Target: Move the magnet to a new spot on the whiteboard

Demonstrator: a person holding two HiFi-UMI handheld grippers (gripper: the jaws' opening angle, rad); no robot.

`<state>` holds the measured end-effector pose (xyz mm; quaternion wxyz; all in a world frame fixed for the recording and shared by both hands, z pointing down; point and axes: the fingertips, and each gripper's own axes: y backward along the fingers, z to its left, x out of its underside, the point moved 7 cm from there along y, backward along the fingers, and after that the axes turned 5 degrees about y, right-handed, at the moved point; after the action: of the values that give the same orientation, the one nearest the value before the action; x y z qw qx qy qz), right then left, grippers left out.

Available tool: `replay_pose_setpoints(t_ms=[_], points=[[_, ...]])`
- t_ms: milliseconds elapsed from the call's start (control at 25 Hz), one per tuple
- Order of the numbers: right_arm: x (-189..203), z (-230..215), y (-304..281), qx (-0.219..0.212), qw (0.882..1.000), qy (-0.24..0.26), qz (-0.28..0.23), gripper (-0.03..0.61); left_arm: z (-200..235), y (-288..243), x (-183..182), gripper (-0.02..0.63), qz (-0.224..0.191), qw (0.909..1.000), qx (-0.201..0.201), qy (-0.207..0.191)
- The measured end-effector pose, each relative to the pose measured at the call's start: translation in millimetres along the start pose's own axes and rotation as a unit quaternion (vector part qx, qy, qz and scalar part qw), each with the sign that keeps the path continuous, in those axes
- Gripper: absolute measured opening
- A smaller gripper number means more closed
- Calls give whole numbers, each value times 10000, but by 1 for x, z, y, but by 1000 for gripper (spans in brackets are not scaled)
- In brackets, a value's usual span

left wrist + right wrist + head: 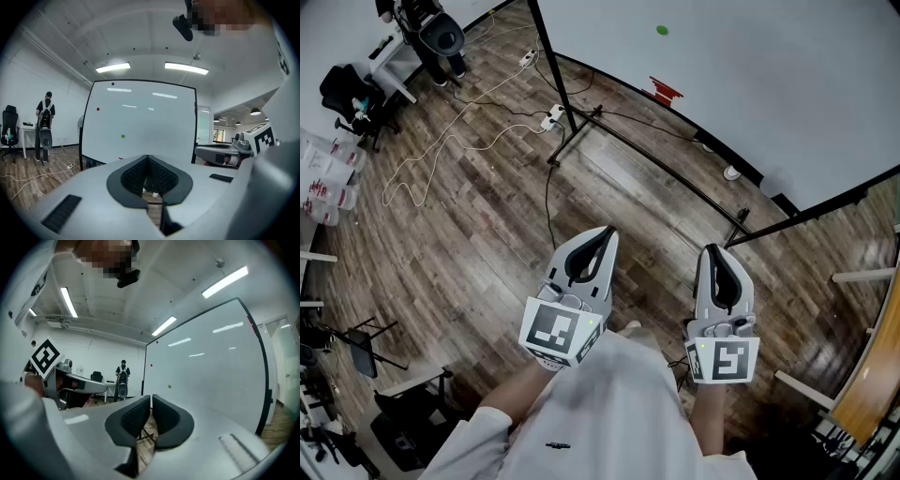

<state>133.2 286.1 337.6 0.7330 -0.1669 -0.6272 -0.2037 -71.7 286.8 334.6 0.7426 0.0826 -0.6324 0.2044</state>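
The left gripper (605, 234) and right gripper (713, 251) are both closed and empty. The small round green magnet (662, 30) sticks to the white whiteboard (769, 84) well ahead of them, above the black metal stand legs (581, 127). Loose white cables (441, 141) lie ahead-left.

Glossy smooth whiteboard (787, 84), matt wood-grain floor (487, 234)

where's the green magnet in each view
head view: green magnet near the top edge, right of middle
left gripper view: green magnet left of centre, low on the board
right gripper view: green magnet near centre, in the board's lower left
shared landmark: the whiteboard it sticks to
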Motion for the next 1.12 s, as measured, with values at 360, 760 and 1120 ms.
replay_pose_setpoints(t_ms=[360, 760, 1120], points=[[-38, 22, 29, 157, 9995, 154, -233, 9, -26, 40, -7, 6, -75, 9997, 230, -43], [-46, 47, 18, 320, 9989, 302, -131, 9, -3, 53, -12, 6, -162, 9988, 452, 31], [-54, 60, -10, 608, 9975, 258, -245, 9, 32, 47, -18, 6, -293, 9976, 615, 96]])
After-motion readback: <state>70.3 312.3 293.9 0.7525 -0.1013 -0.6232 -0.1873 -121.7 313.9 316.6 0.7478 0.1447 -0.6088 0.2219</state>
